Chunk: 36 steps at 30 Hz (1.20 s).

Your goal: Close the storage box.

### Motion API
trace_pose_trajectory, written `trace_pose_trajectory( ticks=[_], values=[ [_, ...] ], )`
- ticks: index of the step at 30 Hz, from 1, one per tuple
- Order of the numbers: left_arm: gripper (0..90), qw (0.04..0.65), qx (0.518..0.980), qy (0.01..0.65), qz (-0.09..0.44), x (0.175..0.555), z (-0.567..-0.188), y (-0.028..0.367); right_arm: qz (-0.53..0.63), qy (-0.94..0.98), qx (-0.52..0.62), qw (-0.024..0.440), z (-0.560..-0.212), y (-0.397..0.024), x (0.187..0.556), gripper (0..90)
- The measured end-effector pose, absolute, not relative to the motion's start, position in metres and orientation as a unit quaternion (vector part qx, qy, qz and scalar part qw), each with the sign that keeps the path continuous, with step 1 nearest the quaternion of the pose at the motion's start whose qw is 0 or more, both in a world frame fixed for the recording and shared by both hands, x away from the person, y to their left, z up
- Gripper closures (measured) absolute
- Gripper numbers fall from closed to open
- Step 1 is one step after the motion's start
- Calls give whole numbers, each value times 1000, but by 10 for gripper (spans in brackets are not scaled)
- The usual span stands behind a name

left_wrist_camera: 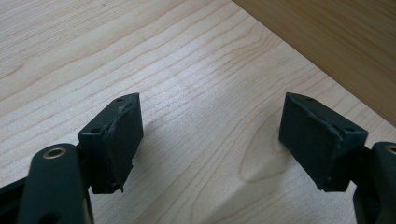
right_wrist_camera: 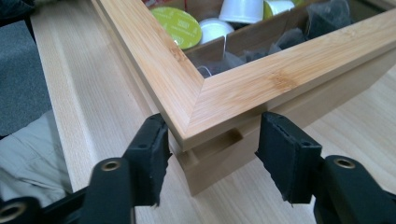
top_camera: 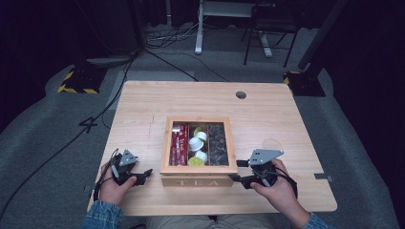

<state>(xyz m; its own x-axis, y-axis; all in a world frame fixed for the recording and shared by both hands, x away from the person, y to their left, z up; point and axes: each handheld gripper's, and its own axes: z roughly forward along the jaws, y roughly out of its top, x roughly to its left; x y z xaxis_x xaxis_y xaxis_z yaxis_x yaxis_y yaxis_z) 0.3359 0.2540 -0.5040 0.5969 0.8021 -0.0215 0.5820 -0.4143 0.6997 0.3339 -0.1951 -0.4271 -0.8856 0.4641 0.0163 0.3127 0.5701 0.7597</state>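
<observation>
The tea box (top_camera: 198,151) sits mid-table, near the person's edge, and serves as the landmark here.

Left of the box, the left gripper (top_camera: 143,175) rests low over the bare table (top_camera: 143,105), its jaws pointing toward the box's left wall but apart from it. In the left gripper view, the pads (left_wrist_camera: 122,140) stand wide with nothing between them, only wood grain, and the box side (left_wrist_camera: 336,42) crosses the upper right corner. It looks parked there to steady the box if needed.

In the box, under the framed glass lid (right_wrist_camera: 224,100), the left compartment holds red sachets (top_camera: 178,145), the middle one white and green capsules (top_camera: 197,145), the right one dark bags (top_camera: 217,143).

At the box's front right corner, the right gripper (top_camera: 239,179) straddles the lid's corner. In the right gripper view, its jaws are apart on either side of that corner, the left pad (right_wrist_camera: 156,154) about touching the lid edge, the right pad (right_wrist_camera: 285,154) clear of it, so nothing is clamped. A notch (right_wrist_camera: 224,142) under the lid sits just there, probably the reason for approaching at this corner: to lift the lid.
</observation>
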Motion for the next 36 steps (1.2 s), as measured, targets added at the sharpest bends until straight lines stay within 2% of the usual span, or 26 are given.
trace_pose_trajectory(
  ticks=[2, 6, 10, 16, 21, 27, 36],
  values=[
    [221, 343, 825, 420, 161, 336, -504, 254, 406, 882, 219, 96, -427, -194, 333, 336],
    [220, 342, 825, 418, 162, 336, -504, 254, 426, 869, 221, 123, -417, -193, 330, 307],
    [220, 342, 825, 418, 162, 336, -504, 254, 432, 867, 216, 119, -413, -190, 332, 302],
    [220, 343, 825, 420, 161, 336, -504, 254, 460, 856, 220, 89, -407, -191, 343, 277],
    [220, 343, 825, 420, 161, 336, -504, 254, 479, 845, 220, 87, -392, -199, 350, 244],
    [220, 343, 825, 420, 161, 336, -504, 254, 485, 842, 216, 100, -370, -224, 355, 181],
    [194, 343, 829, 414, 155, 338, -504, 254, 470, 841, 242, 112, -367, -268, 360, 162]
  ],
)
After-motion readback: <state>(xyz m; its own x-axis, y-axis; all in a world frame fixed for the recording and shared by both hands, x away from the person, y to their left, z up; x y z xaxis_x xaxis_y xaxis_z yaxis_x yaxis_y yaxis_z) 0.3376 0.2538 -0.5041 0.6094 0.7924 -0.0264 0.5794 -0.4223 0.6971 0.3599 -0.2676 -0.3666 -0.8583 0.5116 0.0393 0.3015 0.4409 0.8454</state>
